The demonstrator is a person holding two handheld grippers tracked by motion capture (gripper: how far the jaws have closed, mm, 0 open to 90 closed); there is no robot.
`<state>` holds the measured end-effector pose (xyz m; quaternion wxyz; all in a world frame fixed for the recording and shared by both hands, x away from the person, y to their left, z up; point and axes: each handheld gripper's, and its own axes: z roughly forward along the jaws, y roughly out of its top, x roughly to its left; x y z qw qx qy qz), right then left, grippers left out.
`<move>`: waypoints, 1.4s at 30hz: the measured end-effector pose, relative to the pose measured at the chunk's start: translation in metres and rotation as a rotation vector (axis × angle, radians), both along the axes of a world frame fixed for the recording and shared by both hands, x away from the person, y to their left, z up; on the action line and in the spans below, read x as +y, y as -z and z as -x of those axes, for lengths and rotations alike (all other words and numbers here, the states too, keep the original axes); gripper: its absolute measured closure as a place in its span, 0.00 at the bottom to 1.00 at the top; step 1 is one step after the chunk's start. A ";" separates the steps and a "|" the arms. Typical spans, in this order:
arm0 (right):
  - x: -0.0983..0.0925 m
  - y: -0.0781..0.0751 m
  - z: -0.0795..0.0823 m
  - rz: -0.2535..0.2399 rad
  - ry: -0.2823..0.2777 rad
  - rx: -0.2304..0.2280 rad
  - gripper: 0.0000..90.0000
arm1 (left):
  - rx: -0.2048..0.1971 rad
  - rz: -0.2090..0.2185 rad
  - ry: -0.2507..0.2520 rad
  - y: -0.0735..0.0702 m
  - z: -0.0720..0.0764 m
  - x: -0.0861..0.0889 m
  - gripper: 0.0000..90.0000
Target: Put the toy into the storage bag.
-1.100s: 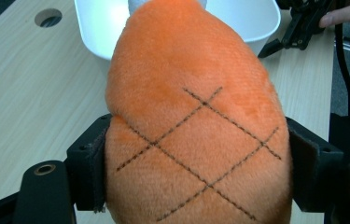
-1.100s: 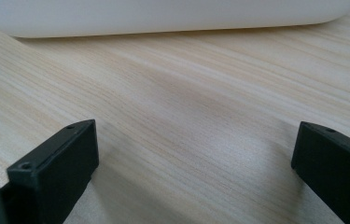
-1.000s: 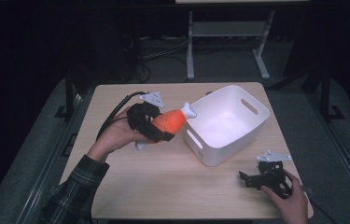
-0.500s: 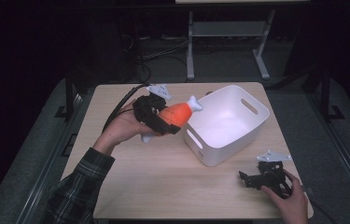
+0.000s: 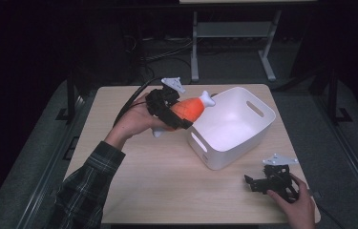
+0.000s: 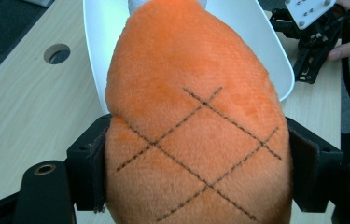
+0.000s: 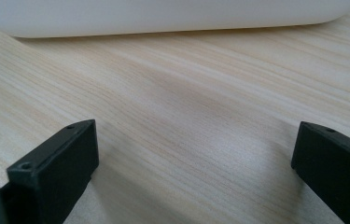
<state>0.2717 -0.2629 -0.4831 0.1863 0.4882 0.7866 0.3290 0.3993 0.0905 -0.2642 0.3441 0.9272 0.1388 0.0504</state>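
Observation:
An orange plush drumstick (image 5: 189,109) with a white bone end and stitched cross lines (image 6: 196,140) is clamped in my left gripper (image 5: 179,116), whose black jaws press on both its sides. It hangs in the air at the left rim of the white tub (image 5: 234,125), bone end pointing over the rim. In the left gripper view the tub (image 6: 256,32) lies just beyond the plush. My right gripper (image 5: 255,183) rests low on the table at the front right, jaws wide apart (image 7: 196,158) with only bare wood between them.
The tub has handle slots and sits at the table's right centre; its wall (image 7: 163,16) stands right ahead of my right gripper. A round cable hole (image 6: 57,53) is in the tabletop. A metal stand (image 5: 229,33) and cables lie on the dark floor behind.
My left gripper has carried the plush drumstick up and to the right, from left of the tub to its rim. The right gripper has stayed put.

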 end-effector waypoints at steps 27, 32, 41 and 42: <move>0.000 0.000 0.000 -0.001 0.002 0.001 0.00 | 0.000 0.007 -0.011 0.000 -0.035 -0.034 0.25; 0.000 0.000 0.000 -0.001 0.003 0.001 0.00 | 0.001 0.005 -0.007 0.001 -0.039 -0.043 0.25; 0.000 0.000 0.000 -0.001 0.003 0.001 0.00 | 0.013 0.000 -0.003 0.006 -0.052 -0.065 0.25; 0.000 0.000 0.000 -0.001 0.003 0.001 0.00 | 0.013 0.000 -0.003 0.006 -0.052 -0.065 0.25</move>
